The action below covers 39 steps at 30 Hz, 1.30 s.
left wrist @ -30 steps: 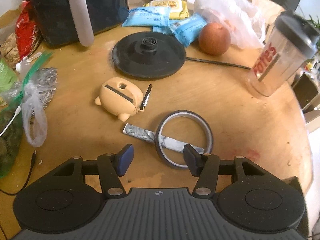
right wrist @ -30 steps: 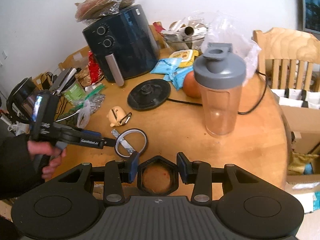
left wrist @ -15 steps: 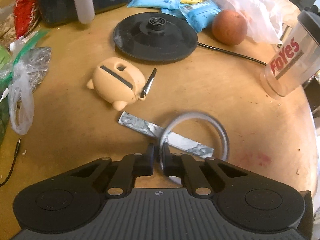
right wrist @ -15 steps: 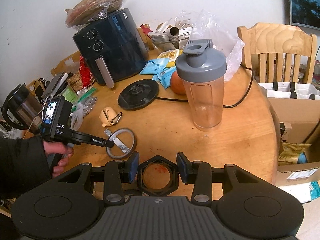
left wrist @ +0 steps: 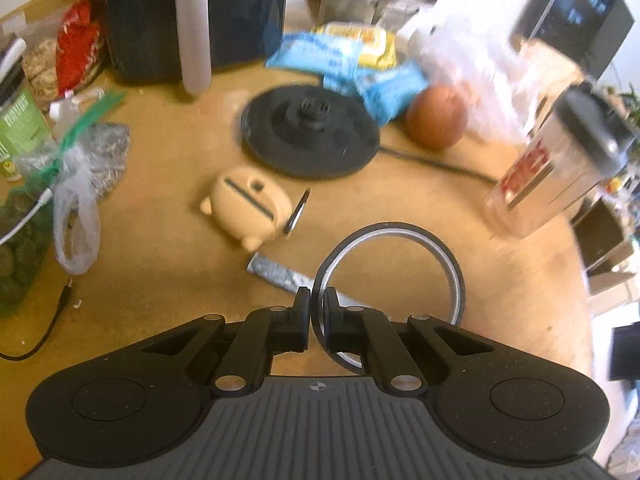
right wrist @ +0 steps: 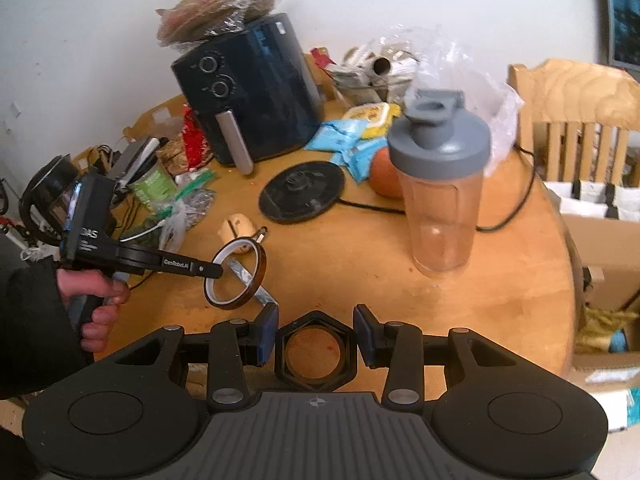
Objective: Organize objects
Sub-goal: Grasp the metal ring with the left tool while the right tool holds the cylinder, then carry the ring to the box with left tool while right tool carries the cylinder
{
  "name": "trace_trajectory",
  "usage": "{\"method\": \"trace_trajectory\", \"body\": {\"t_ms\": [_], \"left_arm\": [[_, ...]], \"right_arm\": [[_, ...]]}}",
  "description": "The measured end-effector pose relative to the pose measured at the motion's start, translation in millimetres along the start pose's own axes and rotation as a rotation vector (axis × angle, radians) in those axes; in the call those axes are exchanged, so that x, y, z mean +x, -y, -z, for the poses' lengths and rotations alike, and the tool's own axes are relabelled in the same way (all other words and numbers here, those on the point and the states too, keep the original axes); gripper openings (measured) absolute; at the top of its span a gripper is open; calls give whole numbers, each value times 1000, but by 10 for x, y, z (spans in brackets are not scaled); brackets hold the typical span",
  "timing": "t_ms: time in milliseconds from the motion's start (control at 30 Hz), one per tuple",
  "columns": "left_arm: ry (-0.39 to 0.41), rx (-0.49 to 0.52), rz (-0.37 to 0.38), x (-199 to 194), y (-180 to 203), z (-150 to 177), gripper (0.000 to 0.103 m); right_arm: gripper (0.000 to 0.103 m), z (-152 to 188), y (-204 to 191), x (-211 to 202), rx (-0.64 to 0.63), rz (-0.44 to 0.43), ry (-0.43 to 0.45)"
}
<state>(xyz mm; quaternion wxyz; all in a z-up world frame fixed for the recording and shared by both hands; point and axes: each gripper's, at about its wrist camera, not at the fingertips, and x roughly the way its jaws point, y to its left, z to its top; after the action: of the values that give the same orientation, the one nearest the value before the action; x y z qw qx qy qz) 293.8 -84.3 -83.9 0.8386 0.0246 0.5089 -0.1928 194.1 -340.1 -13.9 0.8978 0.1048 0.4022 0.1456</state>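
Observation:
My left gripper (left wrist: 317, 300) is shut on the rim of a thin tape ring (left wrist: 452, 264) and holds it tilted above the round wooden table (left wrist: 400, 208). In the right wrist view the left gripper (right wrist: 214, 271) holds the ring (right wrist: 256, 276) clear of the table. A silver foil stick (left wrist: 280, 274) lies under the ring. A tan earbud case (left wrist: 246, 214) with a carabiner lies beyond it. My right gripper (right wrist: 316, 334) holds a black hexagonal nut (right wrist: 316, 354) between its fingers near the table's front edge.
A shaker bottle (right wrist: 440, 196) stands right of centre. A black kettle base (right wrist: 302, 190) with a cord, an orange fruit (left wrist: 436, 116), blue packets (left wrist: 384, 84) and a black air fryer (right wrist: 248, 88) lie further back. Bags (left wrist: 72, 184) clutter the left. A wooden chair (right wrist: 580, 120) stands right.
My left gripper closed on the tape ring's rim and lifted it off the table. The foil stick stayed down. The right gripper kept the nut and drifted slightly.

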Motion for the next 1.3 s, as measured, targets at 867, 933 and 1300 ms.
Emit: {"method": "trace_trajectory", "body": {"t_ms": [867,933,1300], "left_arm": [[183,-141,13,-1285,95,354,7],[183,-159,8,-1325,94,412,7],[133,-198,0,-1378,155,754,7]], "right_arm": [[44,-242,-158,-133,-109,-189,72],[44,-229,-155,-139,-114,-198,69],[44,-144,-166,-157,-128,-238,43]]}}
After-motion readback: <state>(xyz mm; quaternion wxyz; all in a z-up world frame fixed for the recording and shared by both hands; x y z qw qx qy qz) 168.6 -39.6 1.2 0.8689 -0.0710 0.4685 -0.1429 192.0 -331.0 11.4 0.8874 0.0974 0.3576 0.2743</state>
